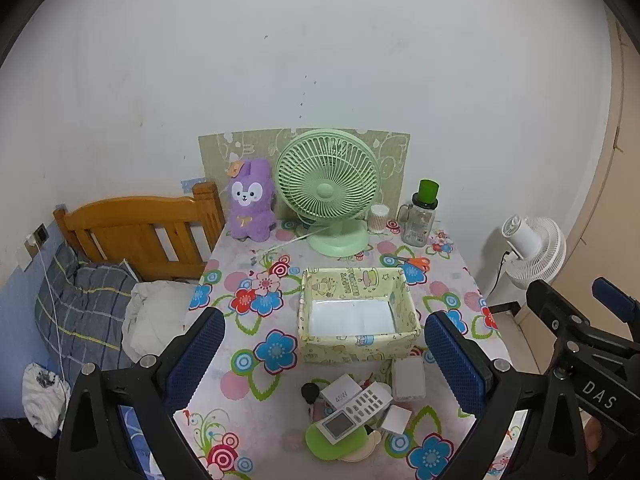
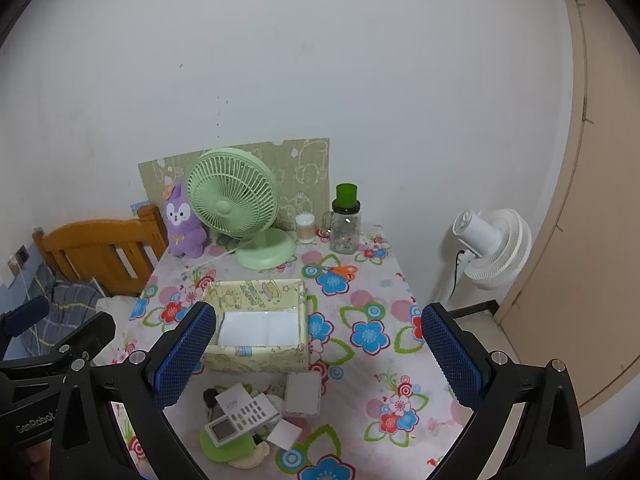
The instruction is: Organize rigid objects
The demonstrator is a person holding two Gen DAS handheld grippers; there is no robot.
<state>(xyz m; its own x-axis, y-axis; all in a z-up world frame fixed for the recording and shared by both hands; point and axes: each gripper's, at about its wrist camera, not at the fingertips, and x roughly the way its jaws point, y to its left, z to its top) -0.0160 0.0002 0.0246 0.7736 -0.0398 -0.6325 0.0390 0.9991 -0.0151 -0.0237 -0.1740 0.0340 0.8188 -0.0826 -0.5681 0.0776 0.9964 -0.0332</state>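
Note:
A yellow-green patterned box [image 1: 357, 312] [image 2: 258, 326] stands open and empty in the middle of the floral table. In front of it lies a pile: a white remote [image 1: 354, 410] [image 2: 242, 418], a white rectangular case [image 1: 408, 378] [image 2: 303, 394], a black round item [image 1: 310, 392], white cards [image 1: 396, 419] [image 2: 284, 434] and a green lid [image 1: 336, 442] [image 2: 226, 446]. My left gripper [image 1: 326, 358] is open above the pile and box. My right gripper [image 2: 320, 356] is open, hovering to the right of the left one. Both are empty.
At the back stand a green desk fan [image 1: 328, 188] [image 2: 236, 204], a purple plush [image 1: 250, 200] [image 2: 184, 222], a cotton swab jar [image 1: 378, 219], a glass jar with green lid [image 1: 420, 216] [image 2: 346, 220] and orange scissors [image 1: 416, 262] [image 2: 340, 270]. A wooden bed [image 1: 140, 232] is left, a white floor fan [image 2: 492, 248] right.

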